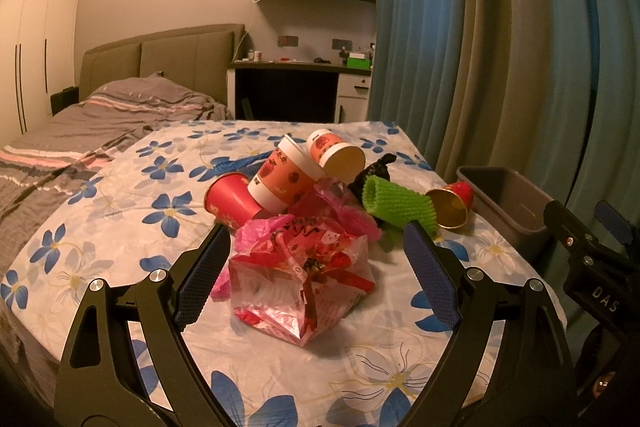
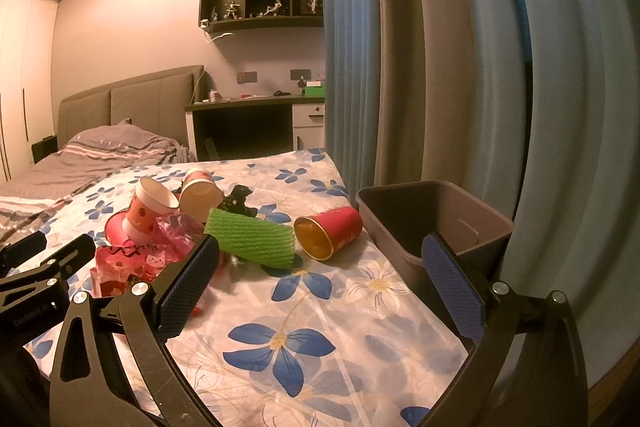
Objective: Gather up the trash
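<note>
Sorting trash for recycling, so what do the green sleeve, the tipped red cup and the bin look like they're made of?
Green sleeve: likely soft foam netting, ribbed mesh. Red cup: probably coated paper, shiny gold lining. Bin: matte grey plastic, by its smooth moulded walls.

The black left claw (image 1: 316,259) with blue textured pads (image 1: 200,283) is spread wide, angled gently downward. The matching right claw (image 2: 324,271) gapes likewise, nothing pinched.

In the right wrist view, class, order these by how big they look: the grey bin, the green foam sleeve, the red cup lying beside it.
1. Grey bin, though it is nearest the camera.
2. Green foam sleeve.
3. Red cup.
</note>
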### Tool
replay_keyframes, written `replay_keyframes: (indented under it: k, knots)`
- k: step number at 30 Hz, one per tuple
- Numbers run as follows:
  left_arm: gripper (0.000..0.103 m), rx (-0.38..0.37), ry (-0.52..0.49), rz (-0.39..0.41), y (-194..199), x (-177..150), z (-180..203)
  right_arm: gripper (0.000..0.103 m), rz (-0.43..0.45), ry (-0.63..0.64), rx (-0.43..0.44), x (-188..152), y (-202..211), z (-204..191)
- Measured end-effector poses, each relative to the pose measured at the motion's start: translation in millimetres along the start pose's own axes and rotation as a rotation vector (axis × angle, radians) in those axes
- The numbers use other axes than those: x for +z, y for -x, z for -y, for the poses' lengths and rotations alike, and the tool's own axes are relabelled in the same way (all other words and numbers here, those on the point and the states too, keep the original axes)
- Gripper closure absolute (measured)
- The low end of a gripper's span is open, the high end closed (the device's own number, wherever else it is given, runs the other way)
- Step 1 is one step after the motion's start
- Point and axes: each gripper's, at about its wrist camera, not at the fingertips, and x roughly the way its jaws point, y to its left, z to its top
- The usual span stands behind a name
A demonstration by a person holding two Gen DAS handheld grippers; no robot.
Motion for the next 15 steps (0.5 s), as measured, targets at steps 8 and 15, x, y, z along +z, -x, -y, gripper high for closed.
replay_keyframes:
  k: [8,15]
  knots:
    - [0.016,-0.001,0.0,-0.002,0.7,-0.3,1.4,0.005,-0.001,-0.003,0.001,0.2,-0.2,1.0]
    - [0.016,-0.001,0.002,-0.003,0.3,-0.2,0.9,0.005,0.002,-0.003,0.001,0.1,0.2,1.7]
